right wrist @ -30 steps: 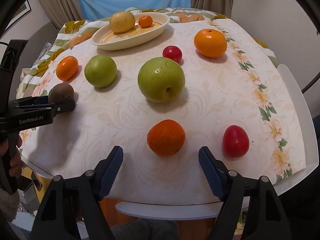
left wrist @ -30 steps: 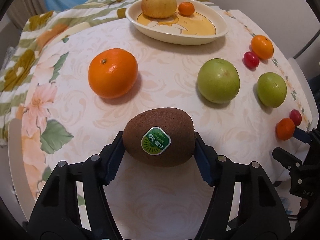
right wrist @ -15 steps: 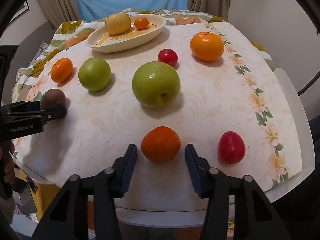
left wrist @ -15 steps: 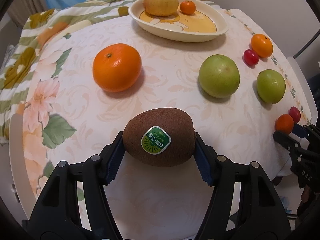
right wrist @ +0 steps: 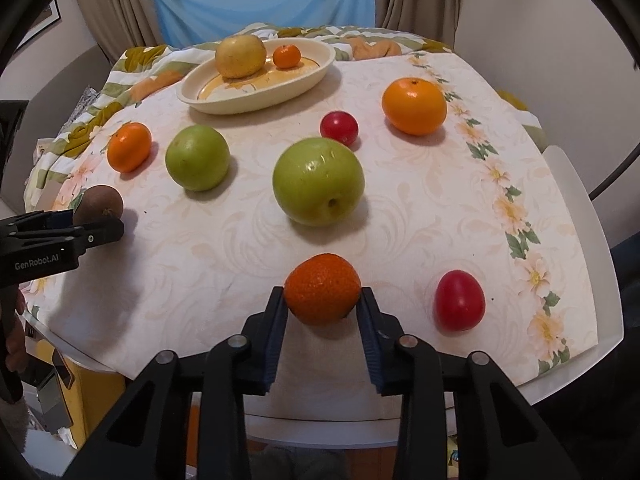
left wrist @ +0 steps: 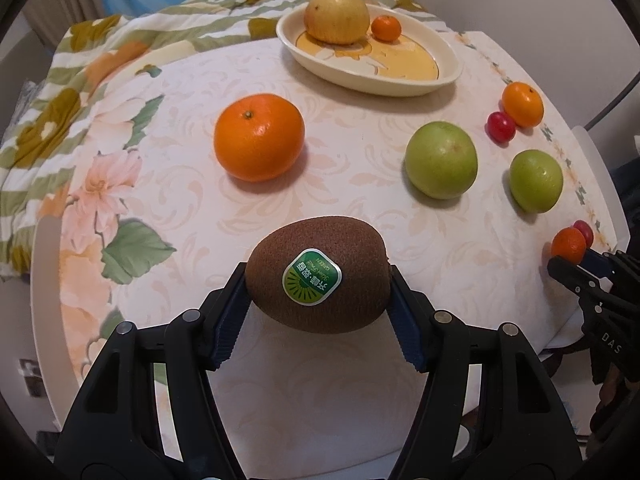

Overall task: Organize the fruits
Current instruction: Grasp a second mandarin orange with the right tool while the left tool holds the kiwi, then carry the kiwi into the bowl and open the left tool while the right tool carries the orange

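My left gripper [left wrist: 317, 273] is shut on a brown kiwi [left wrist: 340, 308] with a green sticker, held just over the near part of the floral tablecloth. In the right wrist view the kiwi [right wrist: 98, 204] shows at the far left. My right gripper [right wrist: 322, 295] is closing its jaws on a small rough mandarin [right wrist: 322, 280] near the table's front edge, and both blue pads touch its sides. A cream oval dish [left wrist: 400, 88] at the back holds a yellow apple [left wrist: 336, 18] and a tiny mandarin [left wrist: 386, 28].
Loose on the cloth lie a large orange [left wrist: 259, 137], two green apples [right wrist: 318, 182] [right wrist: 197, 158], another orange [right wrist: 414, 106], a mandarin [right wrist: 129, 146] and two red tomatoes [right wrist: 459, 300] [right wrist: 339, 127]. The white table rim [right wrist: 576, 184] runs along the right side.
The right gripper's jaws came together from wide apart until they touch the small mandarin. The left gripper kept its hold on the kiwi and stayed put.
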Available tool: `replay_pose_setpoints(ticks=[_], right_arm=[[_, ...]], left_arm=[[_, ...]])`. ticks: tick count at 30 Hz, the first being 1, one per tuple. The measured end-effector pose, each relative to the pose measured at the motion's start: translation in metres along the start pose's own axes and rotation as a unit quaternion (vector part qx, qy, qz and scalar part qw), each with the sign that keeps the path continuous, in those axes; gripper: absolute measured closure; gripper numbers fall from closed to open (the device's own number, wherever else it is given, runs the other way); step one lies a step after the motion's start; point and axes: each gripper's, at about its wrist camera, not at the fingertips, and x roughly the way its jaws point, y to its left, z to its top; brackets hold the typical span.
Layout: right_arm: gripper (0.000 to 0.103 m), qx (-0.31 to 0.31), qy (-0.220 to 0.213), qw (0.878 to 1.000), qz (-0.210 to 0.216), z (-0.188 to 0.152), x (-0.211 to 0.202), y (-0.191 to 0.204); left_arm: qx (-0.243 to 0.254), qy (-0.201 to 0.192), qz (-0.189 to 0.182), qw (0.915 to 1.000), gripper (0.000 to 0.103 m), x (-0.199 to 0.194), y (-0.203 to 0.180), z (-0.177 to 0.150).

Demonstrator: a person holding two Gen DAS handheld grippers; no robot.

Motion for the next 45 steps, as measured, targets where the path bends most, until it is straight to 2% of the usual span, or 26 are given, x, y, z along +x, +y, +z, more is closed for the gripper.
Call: replay_pose_setpoints(ticks=[16, 27, 35, 45], right_arm=[[0.07, -0.022, -0.062, 0.998, 0.001, 0.04, -0.059, 0.021], [0.071, -0.04, -0.119, 0.992, 0.022, 0.097, -0.091, 0.024], [0.07, -0.063, -0.124, 0.989, 0.042, 0.14, -0.072, 0.012], [0.071, -0.098, -0.105, 0.987, 0.069, 0.193, -0.025, -0.011]], left_arm=[[-0.012, -0.05, -0.006, 0.9987, 0.031, -0.068, 0.009, 0.012], [-0.024, -0.111, -0.002, 0.9935, 0.031, -0.114, 0.009, 0.054], [-0.04, -0.115, 0.002, 0.9926, 0.031, -0.095, 0.001, 0.096], [-0.059, -0.086, -0.007, 0.9945, 0.031, -0.031, -0.02, 0.158]])
